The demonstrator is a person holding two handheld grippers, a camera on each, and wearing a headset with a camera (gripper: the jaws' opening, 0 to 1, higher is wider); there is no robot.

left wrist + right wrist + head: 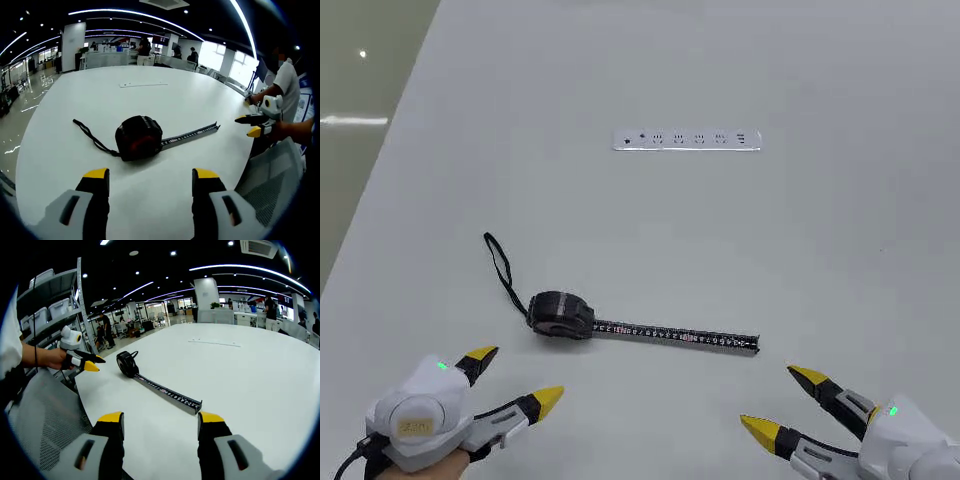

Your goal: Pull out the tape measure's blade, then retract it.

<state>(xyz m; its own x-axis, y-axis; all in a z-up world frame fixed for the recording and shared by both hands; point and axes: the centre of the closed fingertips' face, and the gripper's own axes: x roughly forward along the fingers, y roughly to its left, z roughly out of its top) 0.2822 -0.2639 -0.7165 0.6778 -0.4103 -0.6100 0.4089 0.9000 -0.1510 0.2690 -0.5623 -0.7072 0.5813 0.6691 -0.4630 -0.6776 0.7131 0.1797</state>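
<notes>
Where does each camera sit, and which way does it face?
Head view: on the headset, looking down at the table, tape measure and pulled-out blade; left gripper and right gripper show, open.
Left gripper view: on that gripper, facing the tape measure's case; own jaws, right gripper, the person's arm show.
Right gripper view: on that gripper, facing the blade's tip; own jaws, left gripper, arm show.
Shared: all see the tape measure and power strip.

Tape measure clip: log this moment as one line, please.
tape measure: lying on table | blade: pulled out, flat | left gripper: open, off the tape measure | right gripper: open, off the blade
</notes>
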